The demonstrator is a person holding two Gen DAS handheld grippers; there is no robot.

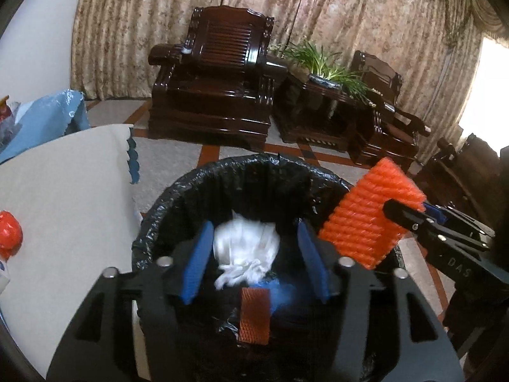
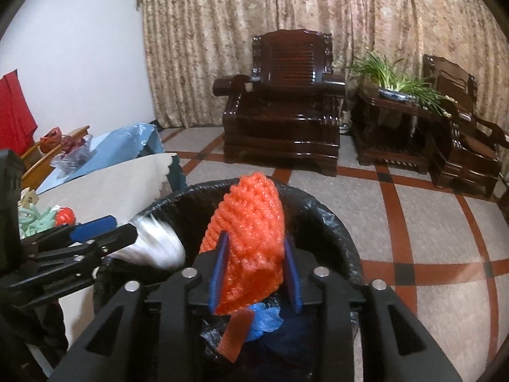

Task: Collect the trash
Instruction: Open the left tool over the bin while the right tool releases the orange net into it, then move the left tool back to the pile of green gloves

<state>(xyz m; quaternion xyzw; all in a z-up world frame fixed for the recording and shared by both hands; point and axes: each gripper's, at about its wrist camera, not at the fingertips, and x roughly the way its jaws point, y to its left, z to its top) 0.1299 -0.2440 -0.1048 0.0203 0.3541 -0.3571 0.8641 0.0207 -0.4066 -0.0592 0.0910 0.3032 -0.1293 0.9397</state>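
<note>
Two black claws with blue pads hang over the round bin lined with a black bag [image 1: 222,172].

Left claw [image 1: 254,262] is spread apart, the white crumpled wad [image 1: 245,248] loose between its pads, so it can drop. Right claw [image 2: 256,270] stands apart around the orange foam net [image 2: 248,222], which touches only one pad, ready to fall in.

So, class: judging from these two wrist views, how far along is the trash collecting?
Done: a flat orange net piece and blue plastic already lie in the black-lined bin. In hand: white wrapping sits between the left gripper's open jaws, and orange foam netting between the right gripper's, both over the bin. Left: an orange item remains on the table.
</note>
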